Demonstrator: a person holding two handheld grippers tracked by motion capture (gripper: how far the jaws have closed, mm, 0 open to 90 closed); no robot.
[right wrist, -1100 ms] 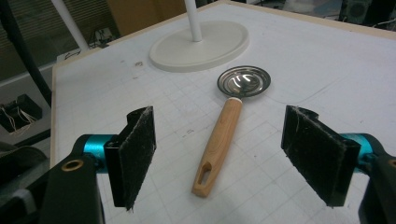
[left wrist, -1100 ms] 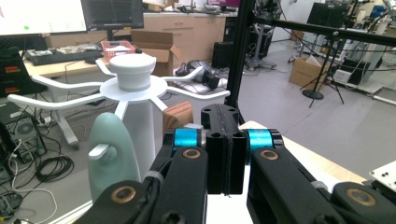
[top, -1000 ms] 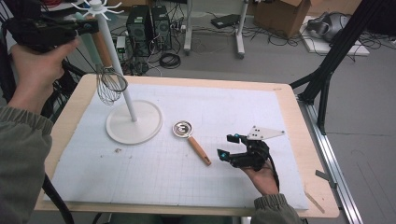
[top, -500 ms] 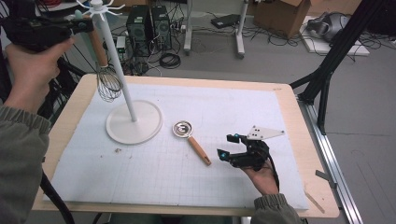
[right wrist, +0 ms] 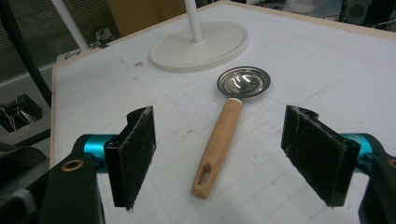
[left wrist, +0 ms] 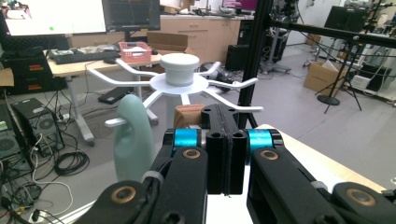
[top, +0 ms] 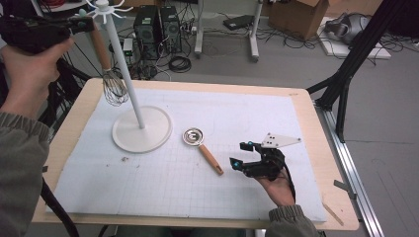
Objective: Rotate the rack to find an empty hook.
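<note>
We see no bowl or bin on the table; the nearest to a holder is the white stand [top: 141, 129], its round base at centre left of the high view and its pole rising to a ring of hooks at the top edge. Nothing rests on the base. In the left gripper view the hooks [left wrist: 180, 84] spread just beyond the jaws, with a pale green handle [left wrist: 133, 137] hanging from 1 of them at the left of the frame.

The left gripper [top: 81, 24] is raised at the upper left of the high view, held in the left hand [top: 29, 64], forearm coming up from the lower left. Its jaws are clamped together on the wooden handle of the whisk [top: 112, 84], which hangs down slantwise so that the wire head is just beside the pole, above the table.

The right gripper [top: 243, 155] sits low at lower centre right, the right hand [top: 276, 185] on the mat [top: 296, 123], jaws spread wide and holding nothing. In the right gripper view the strainer [right wrist: 224, 130] lies flat between and ahead of the 2 pads, metal bowl toward the stand, not touching either.
</note>
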